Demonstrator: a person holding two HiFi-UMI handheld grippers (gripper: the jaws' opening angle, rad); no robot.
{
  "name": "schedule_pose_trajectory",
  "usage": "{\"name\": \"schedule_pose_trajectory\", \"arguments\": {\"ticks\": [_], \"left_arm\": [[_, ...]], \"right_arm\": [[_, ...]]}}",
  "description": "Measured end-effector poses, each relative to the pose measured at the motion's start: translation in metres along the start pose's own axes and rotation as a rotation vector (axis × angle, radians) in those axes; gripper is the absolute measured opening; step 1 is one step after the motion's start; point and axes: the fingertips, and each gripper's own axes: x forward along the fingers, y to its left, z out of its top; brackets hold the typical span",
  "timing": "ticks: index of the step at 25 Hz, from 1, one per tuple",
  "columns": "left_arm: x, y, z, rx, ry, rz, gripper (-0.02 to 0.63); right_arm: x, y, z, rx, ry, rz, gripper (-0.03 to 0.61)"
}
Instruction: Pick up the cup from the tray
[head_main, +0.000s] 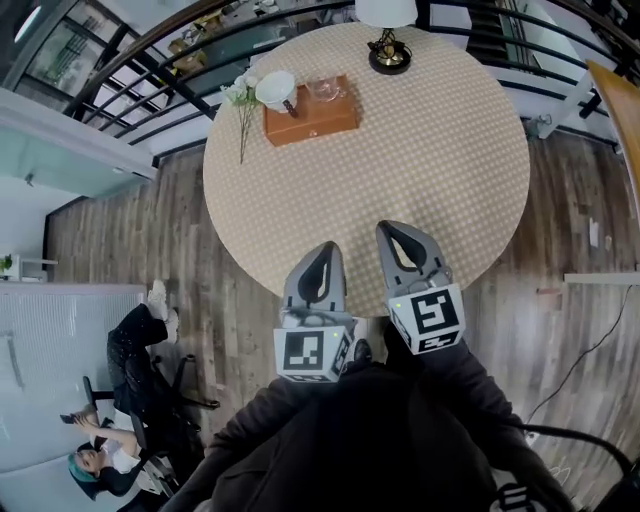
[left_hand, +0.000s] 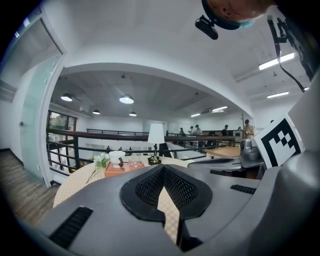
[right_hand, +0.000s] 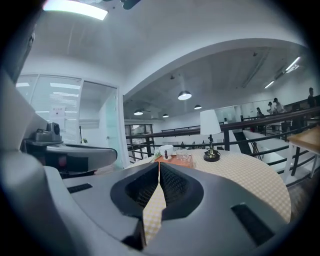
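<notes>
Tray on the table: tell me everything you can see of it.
The tray is a flat, orange-brown rectangle, wood by the look of it. It lies level on the checked cloth at the far side of the round table, slightly skewed in the head view. A white cup stands at its far left corner and a clear glass cup stands near its far edge. A sprig of white flowers lies just off its left end; whether they touch is unclear.

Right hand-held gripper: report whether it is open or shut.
Shut: the right hand-held gripper shows its jaw tips meeting in its own view, with nothing held between them.
</notes>
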Motion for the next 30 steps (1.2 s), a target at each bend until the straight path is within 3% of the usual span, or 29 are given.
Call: {"name": "schedule_pose_trajectory", "arguments": {"ticks": [15, 22, 30], "left_arm": [[0.051, -0.008, 0.045, 0.056, -0.049, 0.091, 0.005], [0.061, 0.027, 0.036, 0.027, -0.038, 0.138, 0.005], [0.106, 0.073, 0.036, -0.003, -0.039, 0.135, 0.005]], "right_arm": [[0.038, -0.047, 0.035, 0.013, -0.064, 0.101, 0.008], [0.072, -0.043, 0.029, -0.007, -0.035, 0.125, 0.008], [0.125, -0.065, 0.031, -0.042, 0.003, 0.101, 0.008]]}}
